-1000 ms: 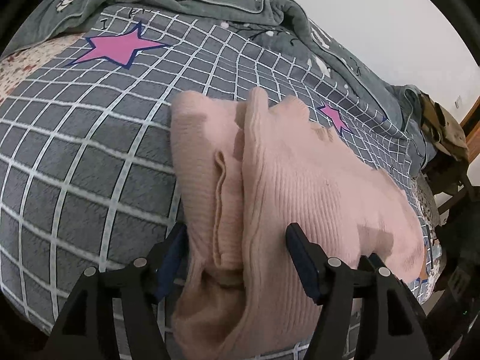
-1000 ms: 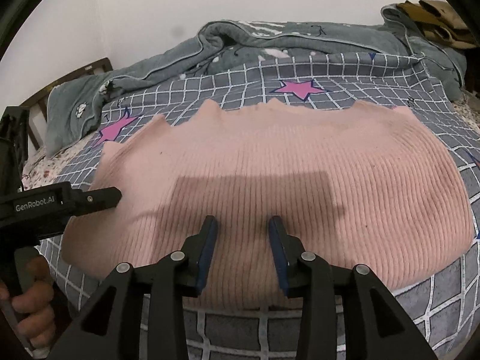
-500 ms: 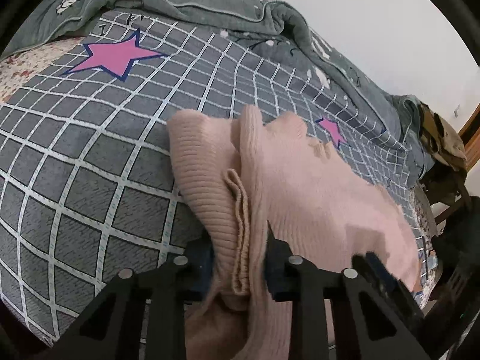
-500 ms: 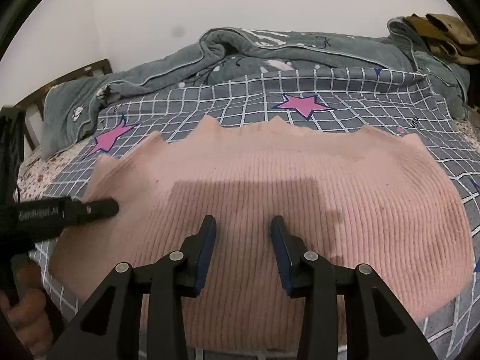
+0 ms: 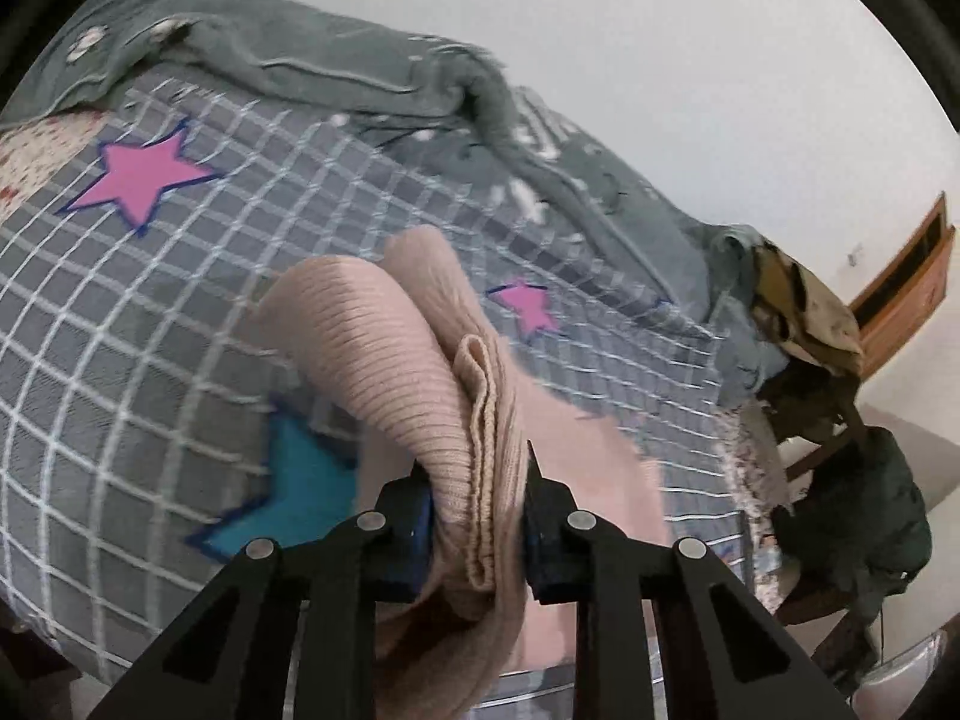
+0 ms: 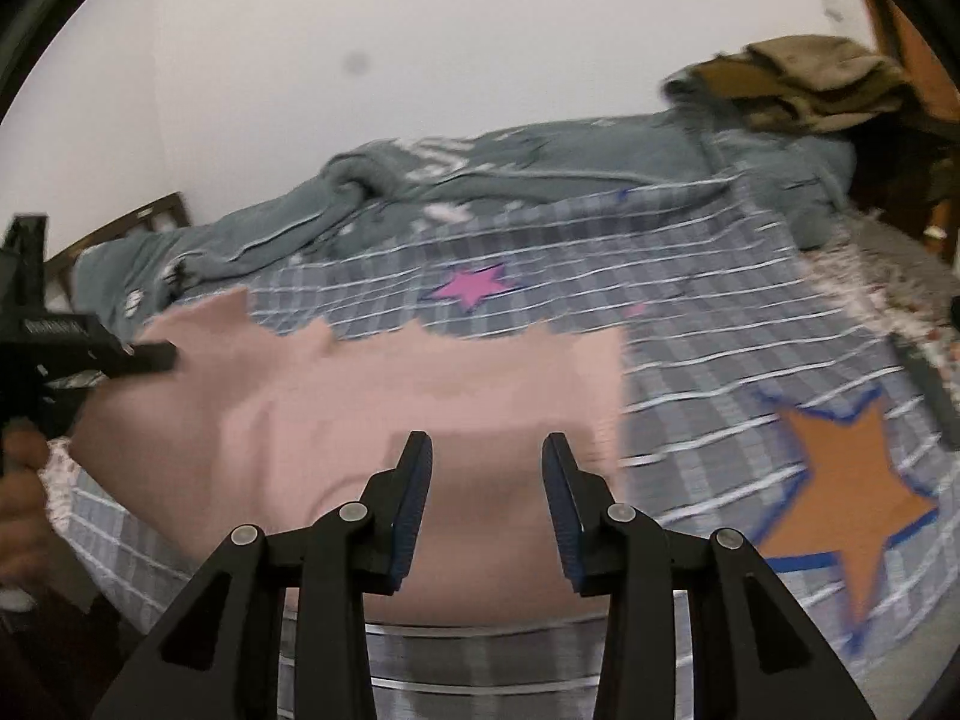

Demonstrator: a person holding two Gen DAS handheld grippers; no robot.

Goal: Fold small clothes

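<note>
**Pink sweater gripped at one end, lifted off the bed**

The left gripper (image 5: 477, 507) has its jaws narrowed and closing on a bunched edge of the pink sweater (image 5: 396, 360); both blue pads press on the ribbed knit, with several folded layers squeezed between them. From the grip the sweater arches up and away, then drops back onto the bedspread (image 5: 120, 300), a grey one with a white grid. To the right of the grip the rest of the sweater lies low and blurred.

On the bedspread, a pink star (image 5: 141, 177) sits at far left, a smaller pink one further right, and a teal star (image 5: 300, 492) lies near, just left of the gripper. A grey-green quilt (image 5: 336, 69) is heaped along the far edge against the white wall (its small white pattern is too blurred to read). At far right a brownish bundle of clothes (image 5: 798, 312) rests on a wooden piece of furniture.

In the right wrist view the right gripper (image 6: 486, 507) hangs over the near edge of the sweater with its jaws moderately apart; nothing is pinched between the pads, though the picture is smeared. The sweater spreads broadly across the bed there, with an orange star (image 6: 840, 498) on the bedspread to its right. At the left edge a hand (image 6: 24, 498) holds the other gripper at the sweater's left end.
</note>
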